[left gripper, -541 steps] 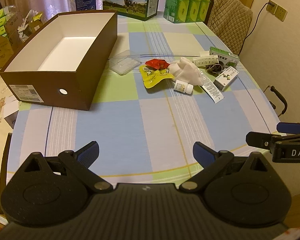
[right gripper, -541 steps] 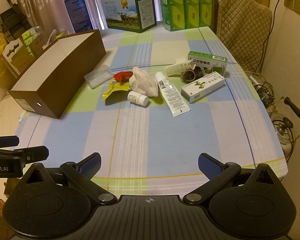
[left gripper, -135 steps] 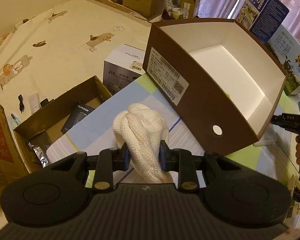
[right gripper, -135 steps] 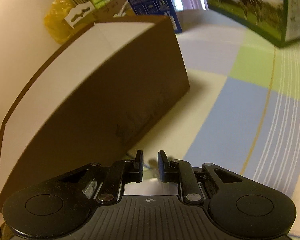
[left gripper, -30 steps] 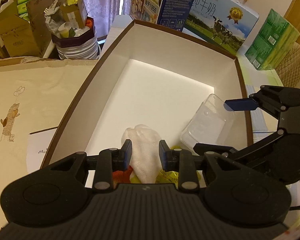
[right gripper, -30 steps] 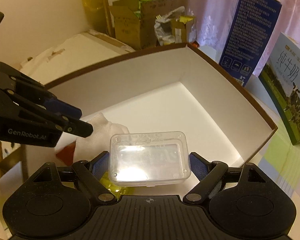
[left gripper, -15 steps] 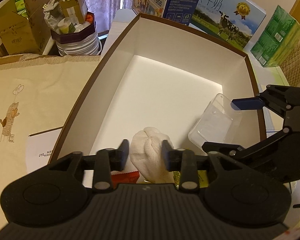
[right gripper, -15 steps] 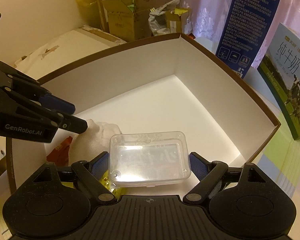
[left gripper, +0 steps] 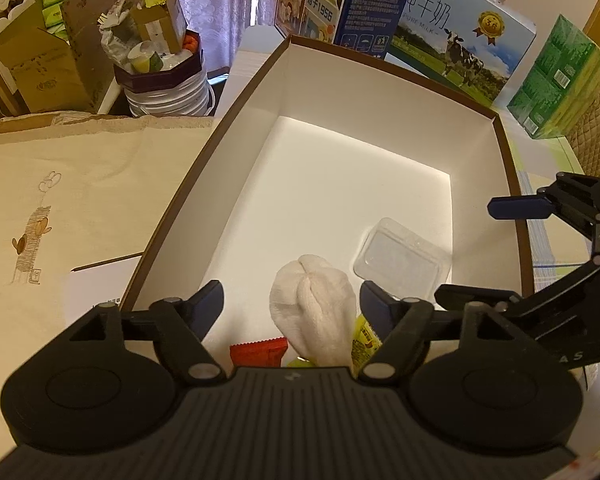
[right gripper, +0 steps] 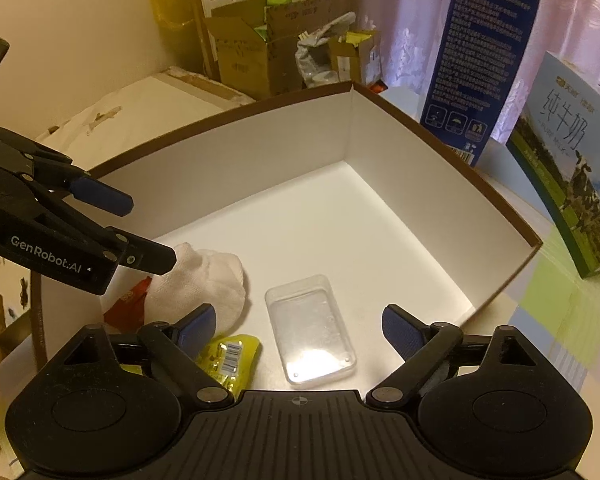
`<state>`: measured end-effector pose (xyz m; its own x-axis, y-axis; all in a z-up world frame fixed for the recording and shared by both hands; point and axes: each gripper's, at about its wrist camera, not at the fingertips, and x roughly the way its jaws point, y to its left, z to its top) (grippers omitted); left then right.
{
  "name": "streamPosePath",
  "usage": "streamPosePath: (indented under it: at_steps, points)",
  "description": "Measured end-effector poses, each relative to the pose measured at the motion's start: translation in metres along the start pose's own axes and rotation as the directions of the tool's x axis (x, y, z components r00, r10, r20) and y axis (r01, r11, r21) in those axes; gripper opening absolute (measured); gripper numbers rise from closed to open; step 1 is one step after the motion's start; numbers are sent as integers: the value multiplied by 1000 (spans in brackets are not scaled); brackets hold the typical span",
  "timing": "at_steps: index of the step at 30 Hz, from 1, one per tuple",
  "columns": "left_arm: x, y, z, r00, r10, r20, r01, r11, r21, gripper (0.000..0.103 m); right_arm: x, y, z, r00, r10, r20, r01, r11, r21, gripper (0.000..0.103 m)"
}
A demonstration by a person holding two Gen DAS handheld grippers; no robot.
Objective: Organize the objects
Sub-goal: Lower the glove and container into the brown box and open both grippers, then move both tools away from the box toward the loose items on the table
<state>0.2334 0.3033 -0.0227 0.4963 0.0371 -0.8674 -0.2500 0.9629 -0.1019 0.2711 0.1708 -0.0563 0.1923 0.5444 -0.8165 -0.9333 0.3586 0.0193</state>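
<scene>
Both grippers hang over the brown cardboard box w/ white inside (left gripper: pixel 380 128): left gripper (left gripper: pixel 291 307) and right gripper (right gripper: pixel 299 326) fingers spread wide, holding nothing. On box floor lie the white bundled cloth (left gripper: pixel 314 310), clear plastic rectangular case (right gripper: pixel 310 328) just beside it, plus yellow foil packet (right gripper: pixel 226 354) & red packet (left gripper: pixel 259 354) at the near end.

We see the checked surface (right gripper: pixel 556 280) carrying the brown box (right gripper: pixel 452 152), with the milk carton (right gripper: pixel 580 184) and blue carton (right gripper: pixel 484 52) standing just beside it.

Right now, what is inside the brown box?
Inside the box: a white cloth, clear case, yellow packet and red packet. Both packets are partly covered; anything beneath them is hidden.
</scene>
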Motion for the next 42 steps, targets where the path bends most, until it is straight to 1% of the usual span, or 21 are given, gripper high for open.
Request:
streamPosePath:
  at_steps: [3, 11, 23, 29, 34, 42]
  points:
    - [-5, -2, -2, 1000, 4, 3, -4, 1000, 2, 75, -7, 2, -3, 1000, -1, 12, 1, 1000, 6, 88]
    - [-28, -9, -8, 999, 7, 36, -7, 1000, 1, 78, -38, 4, -11, 997, 15, 81, -19, 999, 48, 88]
    - [-71, -38, -27, 995, -7, 97, 5, 1000, 17, 79, -93, 12, -38, 984, 28, 175, -50, 991, 125, 88]
    - [-93, -57, -41, 991, -22, 134, 18, 999, 28, 79, -121, 12, -61, 979, 15, 203, -51, 984, 171, 88]
    - [-107, -78, -56, 988, -32, 151, 25, 999, 48, 79, -147, 8, -88, 975, 0, 220, -50, 974, 220, 88]
    - [-115, -125, -83, 987, -86, 139, 76, 994, 79, 79, -184, -2, -136, 976, -25, 216, -38, 958, 285, 88]
